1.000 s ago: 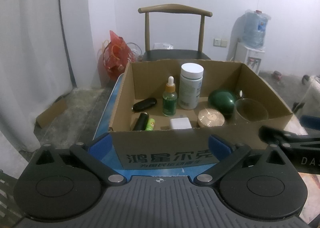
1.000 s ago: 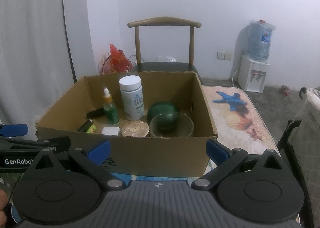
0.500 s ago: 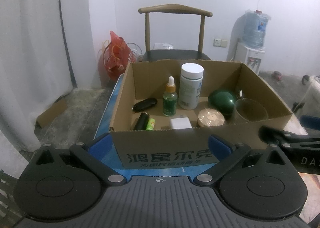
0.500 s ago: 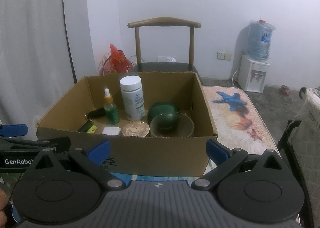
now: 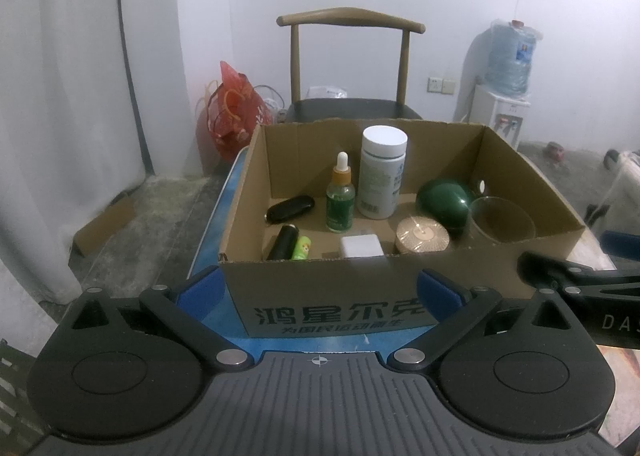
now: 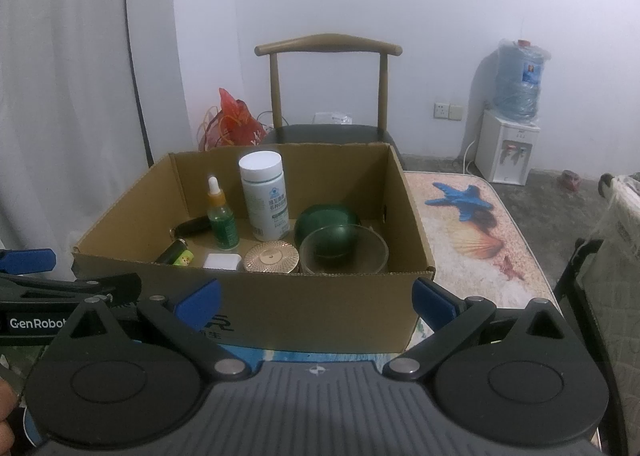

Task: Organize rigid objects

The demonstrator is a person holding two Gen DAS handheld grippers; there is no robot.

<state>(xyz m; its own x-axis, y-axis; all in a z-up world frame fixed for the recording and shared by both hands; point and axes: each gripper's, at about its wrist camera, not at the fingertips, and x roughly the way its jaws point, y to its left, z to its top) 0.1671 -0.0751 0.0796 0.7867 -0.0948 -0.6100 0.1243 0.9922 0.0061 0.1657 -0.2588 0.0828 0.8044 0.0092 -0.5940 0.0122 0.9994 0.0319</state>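
An open cardboard box (image 5: 332, 304) (image 6: 320, 308) stands on the table. Inside stand a white bottle (image 5: 382, 171) (image 6: 266, 195) and a green dropper bottle (image 5: 340, 195) (image 6: 222, 215). Beside them lie a black case (image 5: 290, 207), a black tube (image 5: 284, 242), a small green tube (image 5: 302, 248), a white cube (image 5: 360, 246), a round gold lid (image 5: 422, 234) (image 6: 272, 256), a green bowl (image 5: 442, 199) and a glass bowl (image 5: 502, 219) (image 6: 344, 252). My left gripper (image 5: 320, 288) and my right gripper (image 6: 316, 294) are both open and empty, just in front of the box.
A wooden chair (image 5: 350, 63) stands behind the box. A red bag (image 5: 234, 111) sits on the floor to the left. A water dispenser (image 6: 510, 123) stands at the right wall. The printed table cover (image 6: 472, 232) extends right of the box.
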